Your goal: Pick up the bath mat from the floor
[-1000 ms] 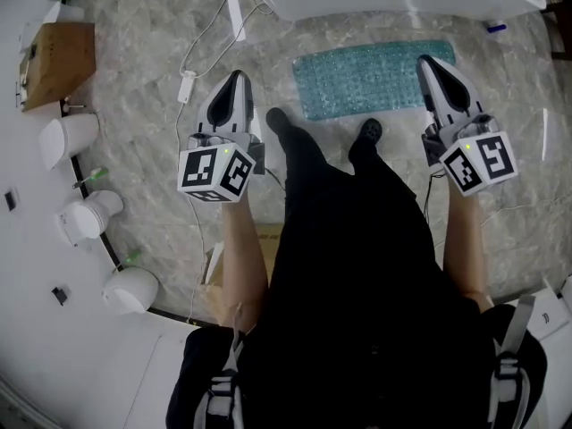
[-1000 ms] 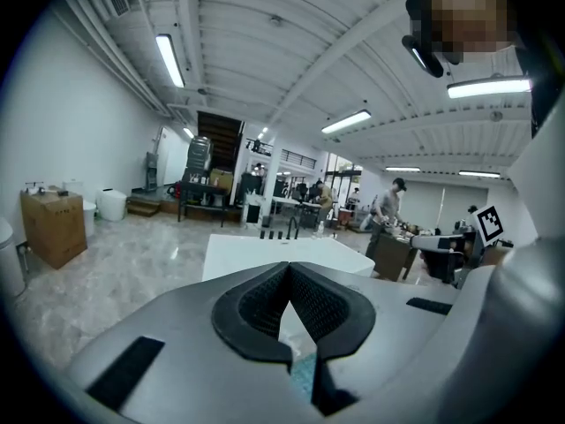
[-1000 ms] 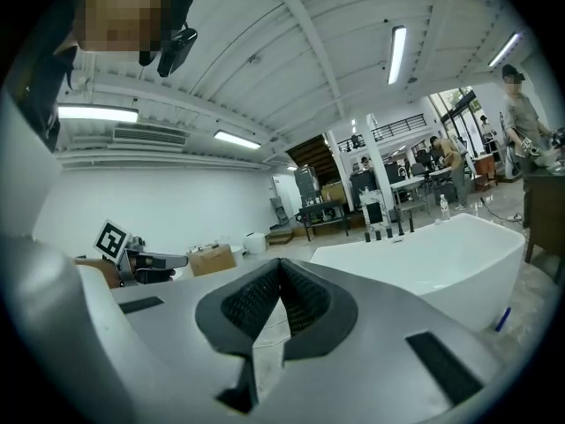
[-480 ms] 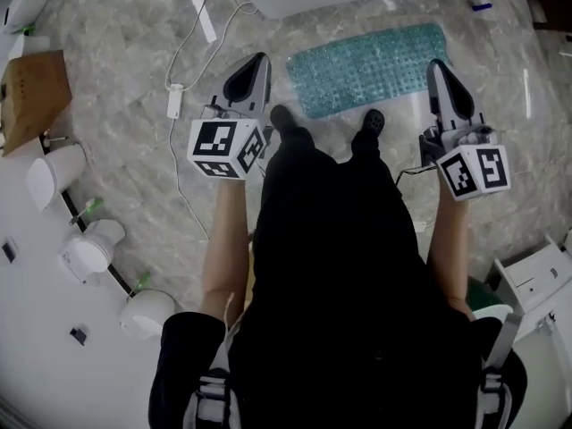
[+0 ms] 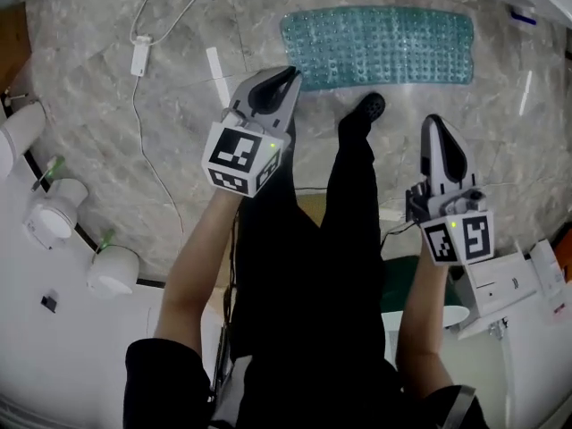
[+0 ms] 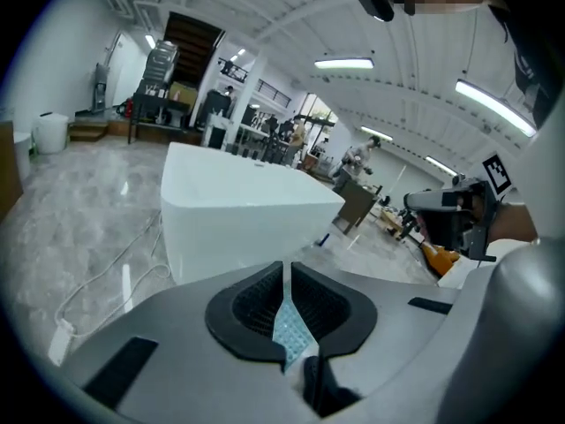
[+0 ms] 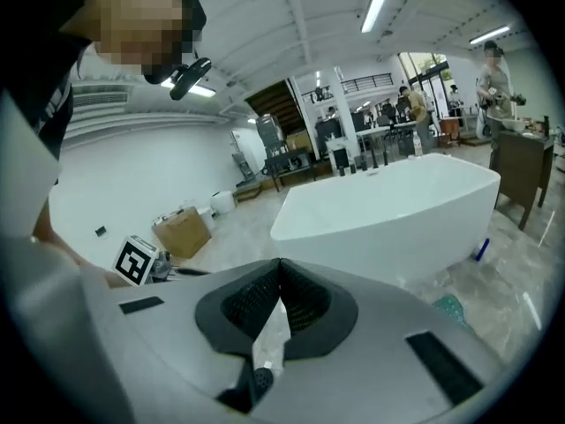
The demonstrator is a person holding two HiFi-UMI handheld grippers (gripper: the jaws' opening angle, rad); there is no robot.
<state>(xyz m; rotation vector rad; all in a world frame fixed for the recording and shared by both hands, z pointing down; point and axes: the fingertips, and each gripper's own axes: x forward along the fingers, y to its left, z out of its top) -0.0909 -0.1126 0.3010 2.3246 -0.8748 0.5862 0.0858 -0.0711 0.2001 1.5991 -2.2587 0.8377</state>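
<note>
Marble floor (image 5: 80, 105) | bath mat (image 5: 375, 43) lying flat | left gripper (image 5: 289, 77) jaws barely opening, empty | right gripper (image 5: 434, 123) jaws together

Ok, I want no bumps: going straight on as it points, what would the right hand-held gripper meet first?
Probably the white bathtub, which stands straight past the tips of the right hand-held gripper in its own view. The bath mat lies lower, on the floor. Depth is unclear.

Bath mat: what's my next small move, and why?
Probably lower both grippers toward its near edge. The bath mat lies flat on the floor, untouched, while the left gripper and right gripper hang above floor level, jaws together and empty.
</note>
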